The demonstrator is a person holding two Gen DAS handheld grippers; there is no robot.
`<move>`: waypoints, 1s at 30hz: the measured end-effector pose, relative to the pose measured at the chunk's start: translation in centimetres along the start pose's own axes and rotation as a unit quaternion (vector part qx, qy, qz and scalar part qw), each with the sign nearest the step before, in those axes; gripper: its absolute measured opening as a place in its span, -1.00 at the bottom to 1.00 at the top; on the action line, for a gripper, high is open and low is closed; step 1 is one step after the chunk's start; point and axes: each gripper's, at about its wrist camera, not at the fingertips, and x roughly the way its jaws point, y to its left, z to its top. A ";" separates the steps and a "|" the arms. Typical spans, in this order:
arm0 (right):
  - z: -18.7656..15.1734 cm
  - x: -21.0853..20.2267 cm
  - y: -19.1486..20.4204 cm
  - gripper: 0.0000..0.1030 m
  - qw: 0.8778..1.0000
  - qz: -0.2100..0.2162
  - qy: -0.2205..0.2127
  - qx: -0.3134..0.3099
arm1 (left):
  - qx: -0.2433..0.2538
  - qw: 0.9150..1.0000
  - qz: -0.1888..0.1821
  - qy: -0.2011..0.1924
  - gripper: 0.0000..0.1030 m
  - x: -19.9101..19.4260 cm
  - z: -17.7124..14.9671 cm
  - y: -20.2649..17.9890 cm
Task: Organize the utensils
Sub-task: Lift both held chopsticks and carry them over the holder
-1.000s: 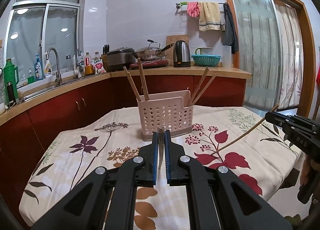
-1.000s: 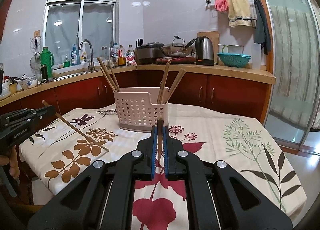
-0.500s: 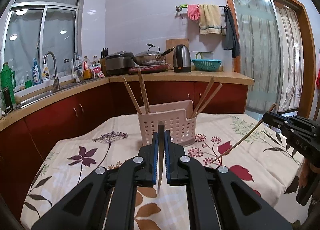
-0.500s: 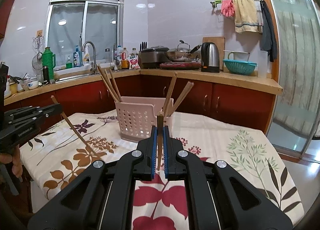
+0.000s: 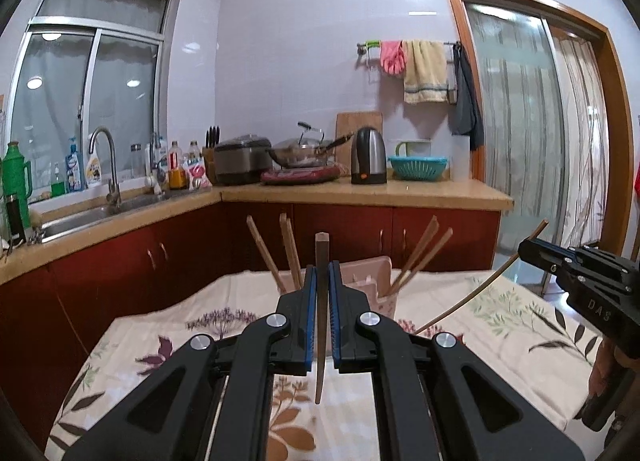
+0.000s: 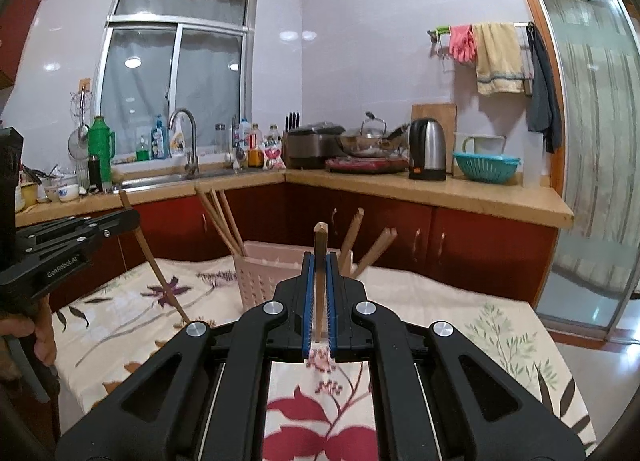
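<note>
A pink perforated utensil holder (image 5: 383, 288) (image 6: 262, 275) stands on the floral-cloth table (image 5: 500, 325) (image 6: 480, 325), with several wooden chopsticks (image 5: 420, 257) (image 6: 222, 221) leaning in its two ends. My left gripper (image 5: 321, 273) is shut on a dark chopstick (image 5: 319, 365) that stands nearly upright, just in front of the holder and above the cloth. My right gripper (image 6: 319, 261) is shut on another upright chopstick (image 6: 320, 239), also near the holder. Each gripper shows in the other's view at the side, left gripper (image 6: 134, 219) and right gripper (image 5: 522, 249), with its chopstick slanting down towards the cloth.
Red cabinets under a wooden counter (image 5: 360, 195) wrap the far side, carrying a sink (image 5: 80, 217), rice cooker, wok, kettle (image 5: 368, 161) and teal basket. A glass sliding door (image 5: 540, 141) is at the right. A hand (image 6: 40, 337) grips the left tool.
Both grippers have risen with their chopsticks. The holder and table now sit lower in both views, and more of the wall and ceiling shows.
</note>
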 end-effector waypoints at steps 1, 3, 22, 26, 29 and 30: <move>0.3 0.1 0.0 -0.88 1.000 0.002 -0.004 0.001 | 0.000 1.000 -0.001 -0.005 -0.87 0.1 0.3 0.0; 1.1 0.4 0.0 -0.88 1.000 0.006 -0.014 -0.001 | 0.003 1.000 -0.003 -0.017 -0.87 0.4 1.2 -0.1; 6.0 5.5 -1.5 -0.88 0.998 0.009 -0.060 -0.015 | 0.022 0.995 0.000 -0.098 -0.87 4.8 7.3 0.0; 5.8 7.2 -1.7 -0.88 0.999 0.011 -0.047 -0.017 | 0.021 0.995 0.008 -0.094 -0.87 6.0 6.9 0.4; 5.2 8.4 -1.6 -0.88 0.999 0.015 -0.032 -0.018 | 0.020 0.996 0.012 -0.083 -0.87 7.5 6.3 0.7; 5.0 8.7 -1.6 -0.88 0.999 0.015 -0.028 -0.019 | 0.019 0.997 0.013 -0.079 -0.87 7.8 6.1 0.8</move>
